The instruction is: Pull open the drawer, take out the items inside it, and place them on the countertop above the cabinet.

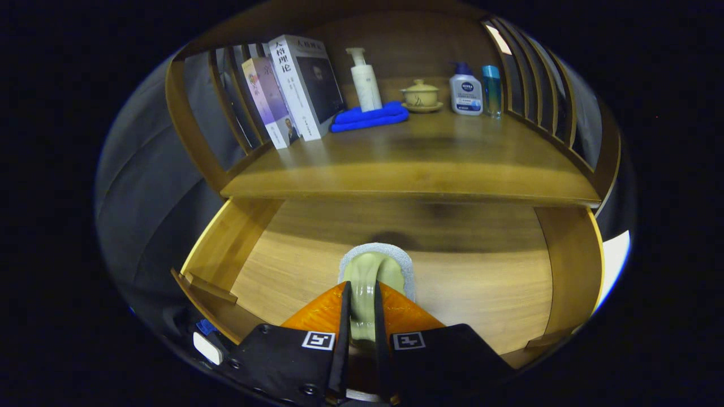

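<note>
The wooden drawer (226, 249) stands pulled open below the countertop (407, 164). My gripper (362, 289) is over the drawer's floor, shut on a pale green sponge (378, 264) with a whitish scouring layer. Both fingers press into the sponge's sides and squeeze it narrow between them. Its far end bulges out just ahead of the fingertips. Whether the sponge touches the drawer floor or hangs above it I cannot tell. The drawer floor around the sponge is bare wood.
On the countertop stand leaning books (294, 85) at the left, then a folded blue cloth (370, 118), a white pump bottle (365, 79), a lidded cup on a saucer (420, 96), a white bottle (465, 90) and a small blue bottle (492, 90). Slatted wooden rails (537, 85) flank the countertop.
</note>
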Motion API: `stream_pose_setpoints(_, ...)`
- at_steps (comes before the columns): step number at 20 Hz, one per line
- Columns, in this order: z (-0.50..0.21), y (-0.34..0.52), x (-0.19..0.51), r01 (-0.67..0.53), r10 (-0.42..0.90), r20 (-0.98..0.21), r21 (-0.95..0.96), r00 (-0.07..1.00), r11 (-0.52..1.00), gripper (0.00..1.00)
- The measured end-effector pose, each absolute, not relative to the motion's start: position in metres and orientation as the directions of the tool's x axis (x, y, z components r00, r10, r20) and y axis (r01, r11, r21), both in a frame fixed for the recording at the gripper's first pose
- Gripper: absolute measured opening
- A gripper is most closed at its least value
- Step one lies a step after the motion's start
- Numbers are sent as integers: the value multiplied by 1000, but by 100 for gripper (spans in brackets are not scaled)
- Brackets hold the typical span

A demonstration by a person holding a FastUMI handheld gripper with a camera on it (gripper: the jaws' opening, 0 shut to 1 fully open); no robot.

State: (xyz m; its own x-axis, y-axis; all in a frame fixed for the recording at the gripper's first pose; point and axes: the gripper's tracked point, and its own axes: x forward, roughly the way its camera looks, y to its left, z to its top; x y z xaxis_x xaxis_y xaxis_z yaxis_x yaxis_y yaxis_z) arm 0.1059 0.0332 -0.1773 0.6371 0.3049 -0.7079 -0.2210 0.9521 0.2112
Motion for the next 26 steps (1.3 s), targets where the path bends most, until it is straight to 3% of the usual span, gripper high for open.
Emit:
stream_pose_setpoints(14, -83, 24, 130, -241, 303, -505, 186, 808, 953, 23)
stream_pose_setpoints(26, -56, 23, 208, -153, 252, -488, 234, 836, 960, 23)
